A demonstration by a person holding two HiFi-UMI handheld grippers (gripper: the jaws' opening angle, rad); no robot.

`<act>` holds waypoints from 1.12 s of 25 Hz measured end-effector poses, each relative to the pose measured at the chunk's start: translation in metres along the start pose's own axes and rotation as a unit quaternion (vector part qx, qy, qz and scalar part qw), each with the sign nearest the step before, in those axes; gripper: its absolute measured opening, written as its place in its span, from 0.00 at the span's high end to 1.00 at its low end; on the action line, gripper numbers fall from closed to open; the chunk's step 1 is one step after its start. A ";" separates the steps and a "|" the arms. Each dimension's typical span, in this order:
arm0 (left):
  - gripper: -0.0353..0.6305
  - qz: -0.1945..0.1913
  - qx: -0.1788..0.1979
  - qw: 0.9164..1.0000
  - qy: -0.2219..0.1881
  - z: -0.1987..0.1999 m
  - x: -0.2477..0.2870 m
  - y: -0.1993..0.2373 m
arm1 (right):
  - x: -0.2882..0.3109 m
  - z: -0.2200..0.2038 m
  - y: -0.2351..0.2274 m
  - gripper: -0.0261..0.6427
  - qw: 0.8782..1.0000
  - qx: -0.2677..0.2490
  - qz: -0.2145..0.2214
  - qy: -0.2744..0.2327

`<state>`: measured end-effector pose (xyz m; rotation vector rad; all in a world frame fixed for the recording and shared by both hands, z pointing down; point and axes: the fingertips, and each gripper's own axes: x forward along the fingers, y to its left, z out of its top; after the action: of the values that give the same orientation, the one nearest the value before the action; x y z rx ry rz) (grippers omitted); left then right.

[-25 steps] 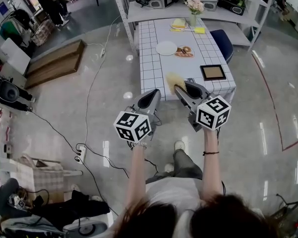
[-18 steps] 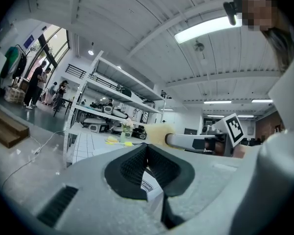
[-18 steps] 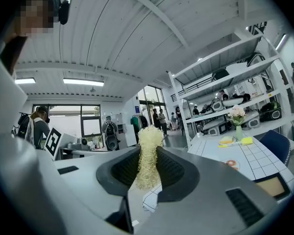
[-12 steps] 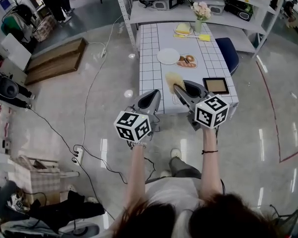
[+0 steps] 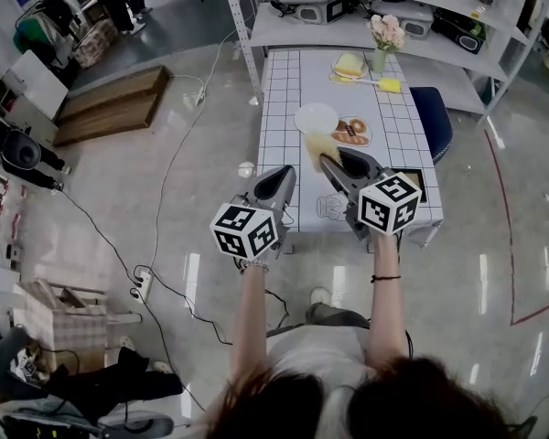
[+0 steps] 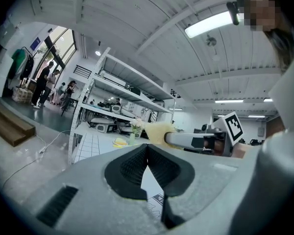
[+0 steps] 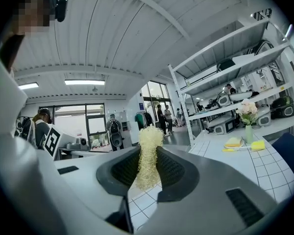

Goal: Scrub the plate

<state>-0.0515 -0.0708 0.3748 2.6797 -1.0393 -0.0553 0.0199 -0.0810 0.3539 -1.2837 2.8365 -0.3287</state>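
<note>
Head view: both grippers are held up mid-frame, side by side, over the near end of the white tiled table (image 5: 284, 90). Left gripper (image 5: 285, 174): its own view shows the jaws pressed together with nothing between them. Right gripper (image 5: 328, 164): jaws clamped on a straw-coloured fibrous scrubber (image 7: 148, 155), which sticks out past the tips. The plate (image 5: 317, 118) is white, round and bare, flat on the table in the upper centre of the frame. The scrubber tip sits just below the plate in the picture; can't tell the height gap, and no contact is visible. Just right of the plate is a second dish with pastries (image 5: 351, 133). Further up the table are a vase of flowers (image 5: 384, 39), something yellow on a plate (image 5: 349, 64) and a yellow sponge (image 5: 390, 85). A dark framed panel (image 5: 419, 181) at the table's lower right is partly hidden behind the right gripper's marker cube. A metal shelf rack (image 5: 284, 26) runs across the top of the frame.
</note>
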 end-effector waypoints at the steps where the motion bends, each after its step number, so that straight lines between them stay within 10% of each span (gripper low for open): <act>1: 0.93 0.002 0.000 1.000 0.000 0.001 0.005 0.002 | 0.003 0.000 -0.004 0.85 1.000 0.000 0.002 0.002; 28: 0.93 0.006 -0.042 0.998 0.044 -0.029 0.095 0.049 | 0.044 -0.024 -0.107 0.85 0.998 0.046 -0.032 0.043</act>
<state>-0.0098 -0.1622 0.4212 2.5756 -1.0042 0.0200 0.0677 -0.1779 0.4017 -1.3781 2.8167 -0.5211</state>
